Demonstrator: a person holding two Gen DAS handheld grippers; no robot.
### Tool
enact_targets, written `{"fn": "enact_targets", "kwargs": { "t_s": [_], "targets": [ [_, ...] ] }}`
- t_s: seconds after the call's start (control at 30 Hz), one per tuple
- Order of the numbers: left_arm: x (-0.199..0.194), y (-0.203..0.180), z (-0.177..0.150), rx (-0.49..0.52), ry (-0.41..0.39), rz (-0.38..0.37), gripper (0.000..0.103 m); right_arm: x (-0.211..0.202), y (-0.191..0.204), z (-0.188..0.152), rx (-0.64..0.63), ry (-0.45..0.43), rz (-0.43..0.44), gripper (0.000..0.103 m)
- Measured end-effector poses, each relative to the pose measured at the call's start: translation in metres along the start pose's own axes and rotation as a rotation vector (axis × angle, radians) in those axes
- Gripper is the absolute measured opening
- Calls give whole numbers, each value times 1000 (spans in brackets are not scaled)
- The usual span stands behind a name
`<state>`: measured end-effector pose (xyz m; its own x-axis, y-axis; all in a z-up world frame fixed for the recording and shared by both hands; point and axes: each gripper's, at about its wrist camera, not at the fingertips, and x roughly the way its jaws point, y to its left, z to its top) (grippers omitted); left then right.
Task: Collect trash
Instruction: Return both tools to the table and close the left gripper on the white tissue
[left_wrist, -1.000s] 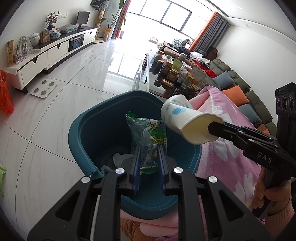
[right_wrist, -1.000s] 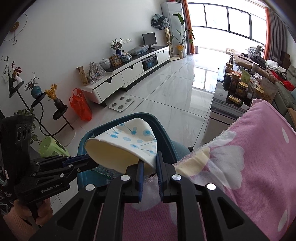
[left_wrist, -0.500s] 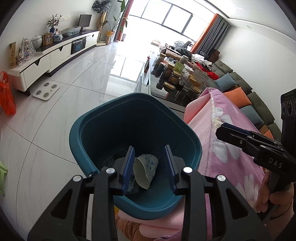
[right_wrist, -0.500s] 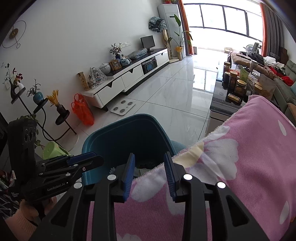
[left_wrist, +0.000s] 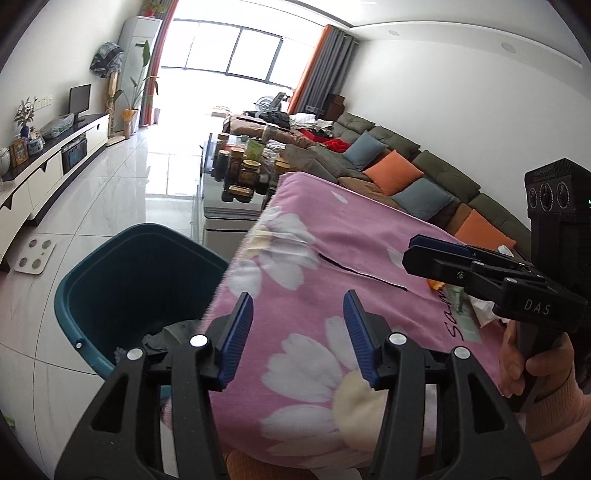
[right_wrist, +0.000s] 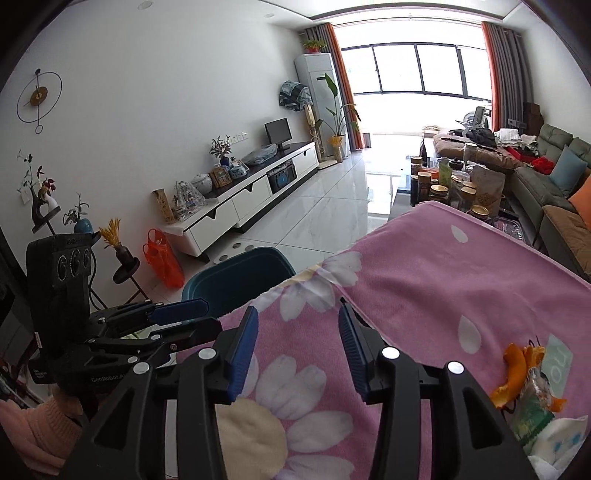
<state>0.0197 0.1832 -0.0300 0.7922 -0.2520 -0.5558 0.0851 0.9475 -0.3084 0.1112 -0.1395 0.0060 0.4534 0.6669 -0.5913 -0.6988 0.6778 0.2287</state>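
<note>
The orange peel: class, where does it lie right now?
In the right wrist view the orange peel lies at lower right on the pink flowered cloth, touching a green wrapper, right of the right gripper.

A lived-in home living room

A long grey-green sofa (left_wrist: 417, 166) with orange and blue cushions runs along one wall. Beside the sofa, a low coffee table (left_wrist: 229, 210) is crowded with jars. Across the glossy tiled floor (right_wrist: 317, 218) from the sofa stands a white TV cabinet (right_wrist: 236, 195) carrying a small screen, vases and a framed picture. Beyond the sofa's far end, a wide window (right_wrist: 413, 70) with orange and grey curtains, a standing air conditioner and potted plants
</note>
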Motion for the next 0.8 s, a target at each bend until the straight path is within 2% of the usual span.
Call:
{"fn": "enact_targets", "kwargs": {
  "t_s": [0.1,0.3,0.6,0.8],
  "targets": [
    [10,-28,-4,33,28,-75,51,-30,-17,-15,40,-30,-52,43],
    [33,-75,-15,92,93,-177,51,-82,-51,-45,124,-79,-162,43],
    [52,-132,-25,164,145,-303,51,-146,-100,-81,238,-153,-319,44],
    [64,-165,-31,201,179,-363,55,-168,-127,-103,317,-174,-394,44]
  ]
}}
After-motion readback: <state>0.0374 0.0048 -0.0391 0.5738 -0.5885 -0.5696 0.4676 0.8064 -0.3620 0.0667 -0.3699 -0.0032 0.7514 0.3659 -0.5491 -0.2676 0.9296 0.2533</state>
